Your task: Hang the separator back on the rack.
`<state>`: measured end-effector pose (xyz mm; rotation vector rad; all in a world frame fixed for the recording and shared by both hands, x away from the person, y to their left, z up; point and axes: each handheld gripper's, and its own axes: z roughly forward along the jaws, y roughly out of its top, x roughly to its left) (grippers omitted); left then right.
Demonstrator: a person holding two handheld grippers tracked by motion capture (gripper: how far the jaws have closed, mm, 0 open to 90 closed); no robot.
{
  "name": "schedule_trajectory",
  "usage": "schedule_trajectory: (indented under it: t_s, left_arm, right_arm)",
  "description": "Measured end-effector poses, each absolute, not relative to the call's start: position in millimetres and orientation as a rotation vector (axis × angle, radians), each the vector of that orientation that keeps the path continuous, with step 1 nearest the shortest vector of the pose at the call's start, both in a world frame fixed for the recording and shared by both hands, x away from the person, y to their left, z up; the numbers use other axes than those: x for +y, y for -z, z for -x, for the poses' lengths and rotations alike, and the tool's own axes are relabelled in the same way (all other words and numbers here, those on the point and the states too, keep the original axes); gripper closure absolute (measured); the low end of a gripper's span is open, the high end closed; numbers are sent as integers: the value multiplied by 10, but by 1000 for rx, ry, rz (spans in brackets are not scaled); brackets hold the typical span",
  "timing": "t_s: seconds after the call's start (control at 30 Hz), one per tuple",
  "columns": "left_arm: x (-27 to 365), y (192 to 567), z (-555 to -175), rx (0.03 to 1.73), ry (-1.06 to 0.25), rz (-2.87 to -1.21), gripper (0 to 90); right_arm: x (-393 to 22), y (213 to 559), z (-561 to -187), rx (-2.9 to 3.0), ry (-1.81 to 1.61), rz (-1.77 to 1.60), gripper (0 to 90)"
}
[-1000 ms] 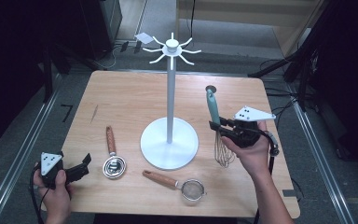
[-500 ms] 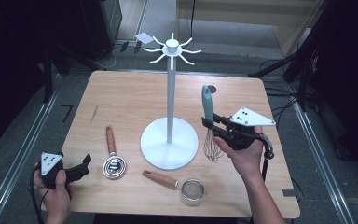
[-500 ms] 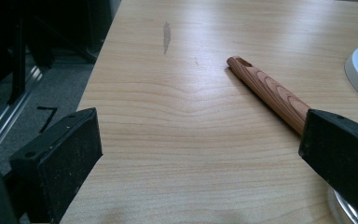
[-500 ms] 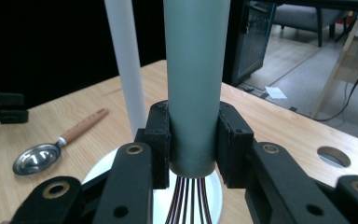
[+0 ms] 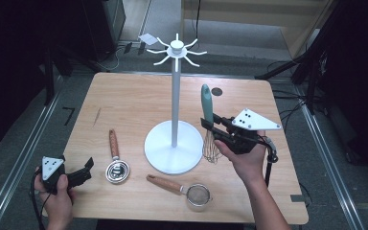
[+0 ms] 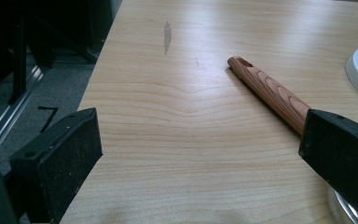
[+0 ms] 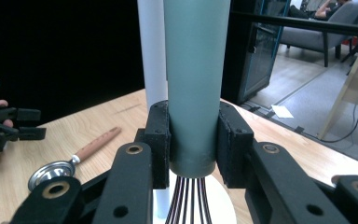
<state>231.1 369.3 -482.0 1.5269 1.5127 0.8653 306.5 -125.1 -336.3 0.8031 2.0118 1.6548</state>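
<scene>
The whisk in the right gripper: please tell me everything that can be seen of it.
The whisk has a thick teal handle, smooth and matte like plastic or silicone, and thin wires that look like metal at its lower end. It stands nearly upright, handle up and wires down, beside the white pole of the stand. The right gripper is shut on it: its black fingers press the handle from both sides just above the wires. Whether the wires touch the table cannot be told.
</scene>
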Motion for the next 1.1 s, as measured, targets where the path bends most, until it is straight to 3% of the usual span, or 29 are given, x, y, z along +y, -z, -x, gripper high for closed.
schedule_trajectory:
  t_s: [1.1]
  left_arm:
    - [3697, 4819, -2310, 1513, -861, -1524, 0]
  right_arm:
    - [-1070, 2884, -3063, 1914, -1794, -740, 710]
